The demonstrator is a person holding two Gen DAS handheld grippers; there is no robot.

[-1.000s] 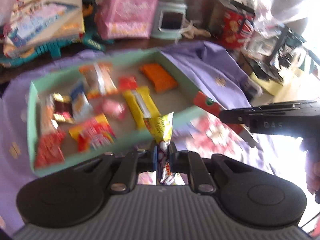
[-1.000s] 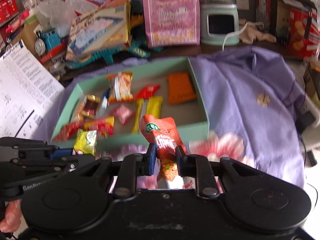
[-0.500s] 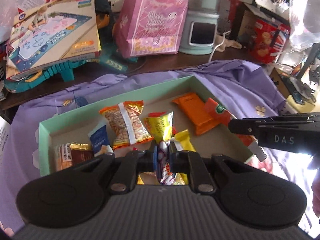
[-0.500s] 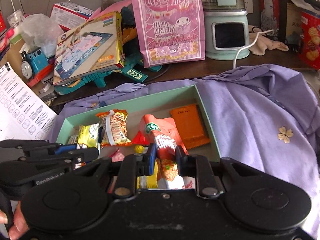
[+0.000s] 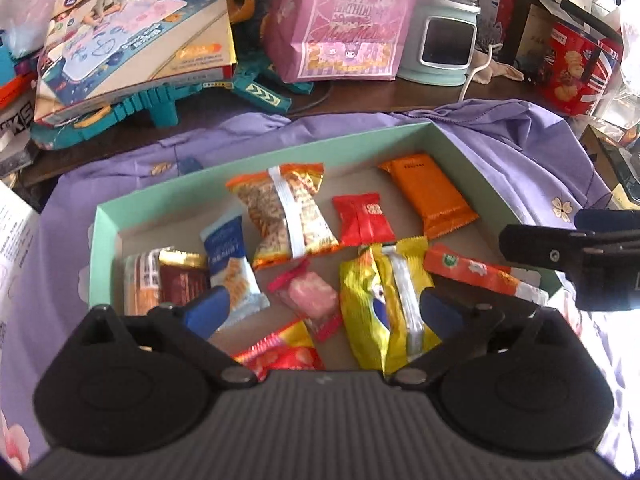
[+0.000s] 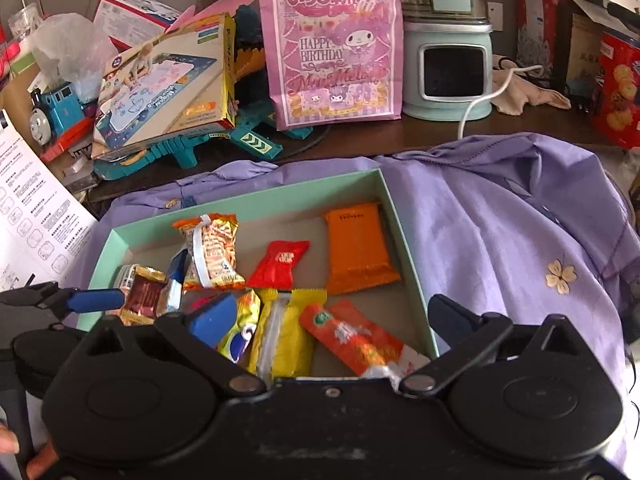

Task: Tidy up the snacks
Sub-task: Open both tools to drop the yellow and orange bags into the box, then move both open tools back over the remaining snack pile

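Both grippers hang over the near edge of the mint-green box [image 5: 256, 156], which sits on a purple cloth [image 6: 500, 240]. The left gripper [image 5: 322, 308] has its jaws spread wide with nothing between them, and the right gripper [image 6: 332, 312] is likewise spread and empty.

The snacks lie loose on the box floor. A small yellow packet [image 5: 362, 312] rests near the near edge, touching the longer yellow bar [image 5: 404, 296] beside it. A long orange-red stick packet [image 6: 356, 340] lies at the near right corner, its white end propped on the box rim. Toward the far right corner sits a flat orange packet [image 5: 428, 196], with a small red packet [image 5: 362, 220] just left of it and an orange-and-white twisted bag [image 5: 288, 212] further left (tilted across the middle). A pink candy [image 5: 312, 296] lies between the left gripper's fingers, on the floor below them. A blue-and-white packet [image 5: 228, 260] and a brown-gold wrapper [image 5: 180, 276] sit toward the near left corner.
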